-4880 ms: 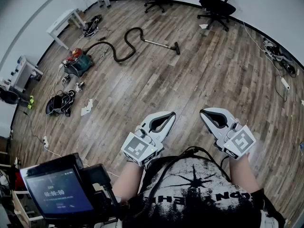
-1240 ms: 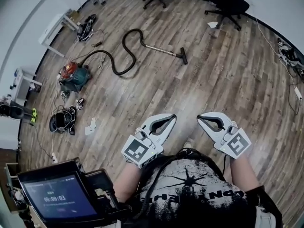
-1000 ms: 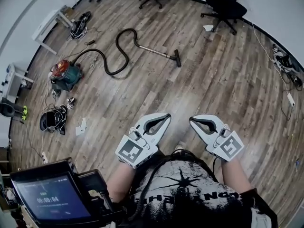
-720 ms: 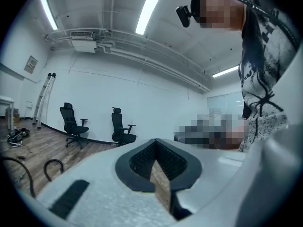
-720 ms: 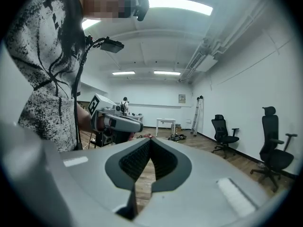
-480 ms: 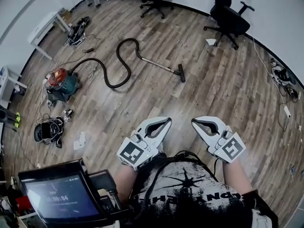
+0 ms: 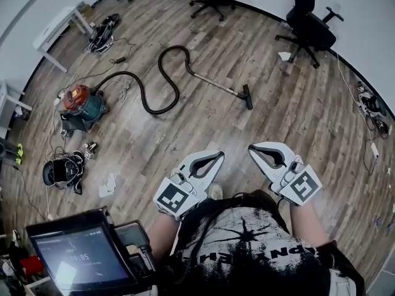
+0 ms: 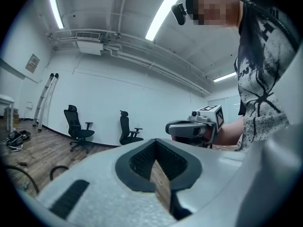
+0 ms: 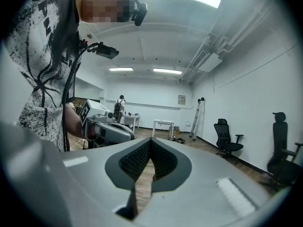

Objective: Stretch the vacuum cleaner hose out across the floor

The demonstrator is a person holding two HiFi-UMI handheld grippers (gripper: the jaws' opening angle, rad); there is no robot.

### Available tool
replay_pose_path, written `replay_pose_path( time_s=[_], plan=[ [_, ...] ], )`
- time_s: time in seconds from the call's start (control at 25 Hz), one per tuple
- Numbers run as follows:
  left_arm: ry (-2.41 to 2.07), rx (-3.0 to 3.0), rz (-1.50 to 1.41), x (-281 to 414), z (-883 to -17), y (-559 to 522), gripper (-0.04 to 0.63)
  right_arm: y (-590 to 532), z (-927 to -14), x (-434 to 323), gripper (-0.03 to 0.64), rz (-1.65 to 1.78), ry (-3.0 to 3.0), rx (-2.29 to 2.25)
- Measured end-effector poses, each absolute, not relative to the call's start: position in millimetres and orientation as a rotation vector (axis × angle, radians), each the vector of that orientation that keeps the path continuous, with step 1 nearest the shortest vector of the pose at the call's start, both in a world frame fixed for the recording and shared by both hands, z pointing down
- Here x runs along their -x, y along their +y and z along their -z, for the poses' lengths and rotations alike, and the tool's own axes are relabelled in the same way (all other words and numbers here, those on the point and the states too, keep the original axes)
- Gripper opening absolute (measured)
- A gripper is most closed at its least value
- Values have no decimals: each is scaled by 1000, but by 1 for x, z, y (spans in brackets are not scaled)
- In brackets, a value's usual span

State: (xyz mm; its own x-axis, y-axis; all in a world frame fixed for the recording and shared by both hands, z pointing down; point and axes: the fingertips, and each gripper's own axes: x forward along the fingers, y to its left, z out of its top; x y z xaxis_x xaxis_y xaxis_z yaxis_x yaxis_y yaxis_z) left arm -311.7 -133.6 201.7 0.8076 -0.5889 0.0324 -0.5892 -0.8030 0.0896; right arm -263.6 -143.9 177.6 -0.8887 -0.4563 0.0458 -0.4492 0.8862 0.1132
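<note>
- Head view: the black ribbed vacuum hose lies at about 11 o'clock, far out from the person. It is curled in an S-bend on the wood-plank floor.
- One end runs to the red-and-teal canister vacuum at 10 o'clock. The other joins the slim metal wand, which ends in the black floor head near 12 o'clock.
- The left gripper and the right gripper are held level in front of the body. Each has its jaws pressed together on nothing. In both gripper views only floor shows through the bowed gap behind the tips.
- Judged step: the approach. The hose is untouched and not yet stretched.
- To do it well, part the jaws before either gripper goes low. Close one around the hose right by the wand joint, which is probably its stiffest spot.
- The pull likely wants to go toward 1 or 2 o'clock, away from the canister. Keep it low and steady so the bends unroll rather than kink.
- Risk: the canister may roll after the hose, so the other gripper could steady the hose nearer it.
- The black office chair at 1 o'clock limits the run.
</note>
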Motion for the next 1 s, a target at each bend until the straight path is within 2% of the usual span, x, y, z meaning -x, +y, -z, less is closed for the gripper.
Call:
replay_pose_path(
  time_s=[0.16,0.52,0.8,1.0],
  plan=[
    [-955,-2898,74,331,-198,-149,0,-161,-178,278,8,158,-2963,-713],
    [-976,-2862,42,333,-206,-199,0,-212,-182,283,8,105,-2980,-684],
    [-1095,-2810,-60,329,-208,-279,0,-306,-201,260,8,70,-2913,-627],
    [-1140,-2774,-87,303,-199,-352,0,-377,-172,244,8,164,-3043,-544]
  ],
)
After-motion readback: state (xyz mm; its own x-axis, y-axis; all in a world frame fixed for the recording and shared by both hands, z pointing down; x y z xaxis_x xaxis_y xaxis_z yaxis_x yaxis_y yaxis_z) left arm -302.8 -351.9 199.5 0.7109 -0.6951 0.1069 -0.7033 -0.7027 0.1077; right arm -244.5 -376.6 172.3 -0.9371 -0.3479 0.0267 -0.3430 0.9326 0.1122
